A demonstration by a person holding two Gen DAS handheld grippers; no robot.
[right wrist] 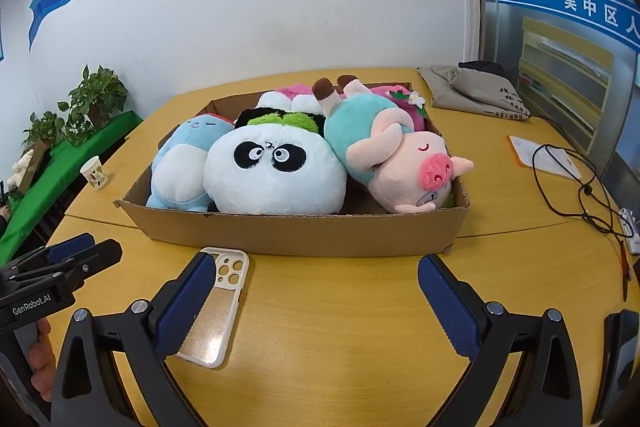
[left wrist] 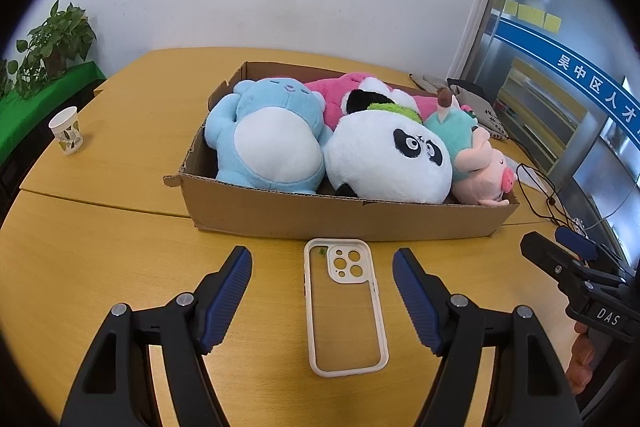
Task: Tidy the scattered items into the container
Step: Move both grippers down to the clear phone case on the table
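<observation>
At the far left of the tabletop (left wrist: 120, 227) stood a paper cup (left wrist: 67, 131), well apart from everything else. The left tool (left wrist: 322, 265) hung spread wide with nothing between its fingers, and the phone case (left wrist: 345, 305) lay flat on the wood straight between them, just in front of the cardboard box (left wrist: 340, 219) and not inside it. The box already held the blue plush (left wrist: 268, 143) at its left end, the panda plush (left wrist: 384, 159) beside it, a pink plush (left wrist: 336, 93) behind those two, and the pig plush (right wrist: 400, 163) lying head-down at the right end. The right tool (right wrist: 316, 279) was likewise spread wide and held nothing, over bare wood to the right of the case. Further right lay a grey cloth bag (right wrist: 472, 87), a sheet of paper (right wrist: 540, 155) and a black cable (right wrist: 580, 187). By my judgement the tidying was nearly finished: the soft toys were all boxed, and the phone case looked like the one scattered item left, with the left tool well placed to take it
</observation>
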